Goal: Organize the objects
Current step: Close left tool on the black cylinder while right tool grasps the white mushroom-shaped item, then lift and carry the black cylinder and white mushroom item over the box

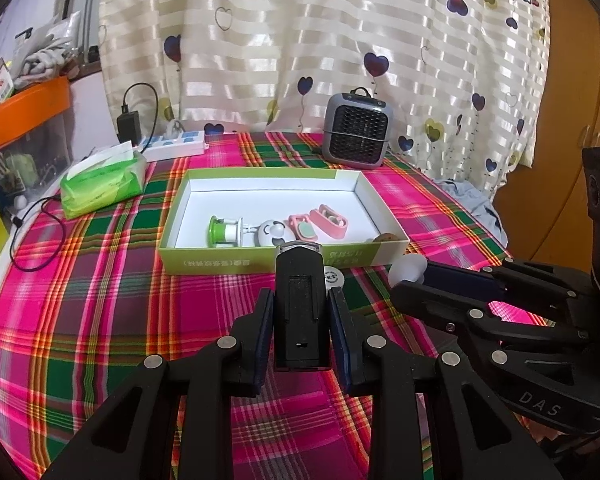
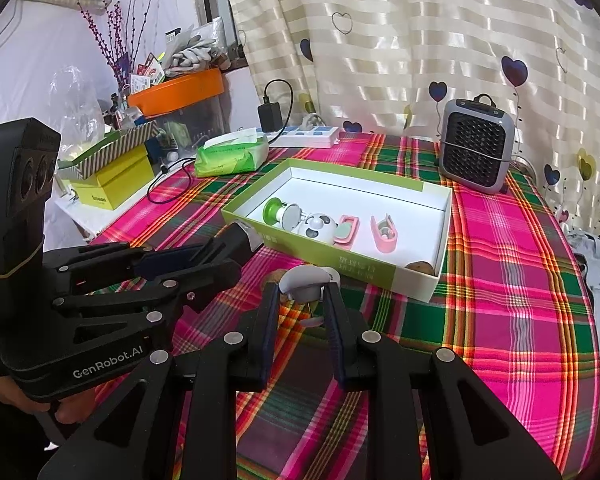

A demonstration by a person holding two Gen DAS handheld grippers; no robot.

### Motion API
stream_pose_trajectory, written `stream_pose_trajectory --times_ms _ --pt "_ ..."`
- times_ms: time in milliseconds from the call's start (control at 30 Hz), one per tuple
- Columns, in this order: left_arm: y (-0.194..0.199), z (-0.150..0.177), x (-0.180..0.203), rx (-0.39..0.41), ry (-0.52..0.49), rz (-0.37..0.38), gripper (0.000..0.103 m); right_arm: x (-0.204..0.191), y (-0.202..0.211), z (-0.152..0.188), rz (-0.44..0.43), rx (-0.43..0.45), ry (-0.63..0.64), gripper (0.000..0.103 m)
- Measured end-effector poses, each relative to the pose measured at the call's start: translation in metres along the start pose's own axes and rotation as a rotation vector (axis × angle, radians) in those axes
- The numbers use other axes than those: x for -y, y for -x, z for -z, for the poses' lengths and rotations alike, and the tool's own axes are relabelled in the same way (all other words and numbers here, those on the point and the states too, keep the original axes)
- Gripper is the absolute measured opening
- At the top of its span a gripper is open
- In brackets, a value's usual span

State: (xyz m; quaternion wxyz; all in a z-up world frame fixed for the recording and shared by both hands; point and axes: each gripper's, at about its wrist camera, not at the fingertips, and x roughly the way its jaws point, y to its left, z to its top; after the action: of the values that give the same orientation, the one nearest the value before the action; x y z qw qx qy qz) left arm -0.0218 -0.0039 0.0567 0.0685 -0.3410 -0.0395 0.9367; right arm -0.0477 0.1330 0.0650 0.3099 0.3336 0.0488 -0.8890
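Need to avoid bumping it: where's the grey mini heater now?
The grey boxy mini heater stands at the table's far edge against the curtain, just beyond the far right corner of the green-and-white cardboard box, in both views.

A lived-in home room is being shown. A table is being covered by a pink-and-green plaid cloth, and a striped curtain with heart prints is being hung behind it. Household clutter is being kept around: a tissue pack, a power strip, a small heater, stacked boxes.
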Motion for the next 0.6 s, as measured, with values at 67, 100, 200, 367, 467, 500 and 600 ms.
stream_pose_trajectory --times_ms 67,100,200,367,467,500,600 --pt "0.0001 0.0000 0.0001 0.000 0.000 0.001 0.025 -0.0003 -0.0003 0.0000 0.000 -0.001 0.000 0.024" --pt "-0.0001 -0.0002 0.0004 0.000 0.000 0.001 0.025 -0.0004 -0.0003 0.0000 0.000 -0.001 0.000 0.024" --pt "0.0002 -0.0001 0.0016 -0.001 -0.001 0.000 0.025 -0.0003 -0.0005 -0.0001 0.000 0.000 0.000 0.024" --pt "0.0001 -0.0001 0.0016 -0.001 -0.002 0.000 0.025 -0.0006 -0.0007 -0.0003 0.000 -0.001 0.000 0.024" --pt "-0.0005 -0.0002 0.0041 -0.002 -0.005 0.001 0.025 -0.0008 -0.0011 -0.0006 0.001 0.000 0.000 0.024" --pt "-0.0009 -0.0002 0.0053 -0.003 -0.006 0.001 0.025 -0.0007 -0.0009 -0.0005 0.001 0.000 0.000 0.024" --pt "-0.0033 -0.0014 0.0084 -0.006 -0.014 0.003 0.025 -0.0004 -0.0012 -0.0007 0.000 0.000 0.000 0.024"
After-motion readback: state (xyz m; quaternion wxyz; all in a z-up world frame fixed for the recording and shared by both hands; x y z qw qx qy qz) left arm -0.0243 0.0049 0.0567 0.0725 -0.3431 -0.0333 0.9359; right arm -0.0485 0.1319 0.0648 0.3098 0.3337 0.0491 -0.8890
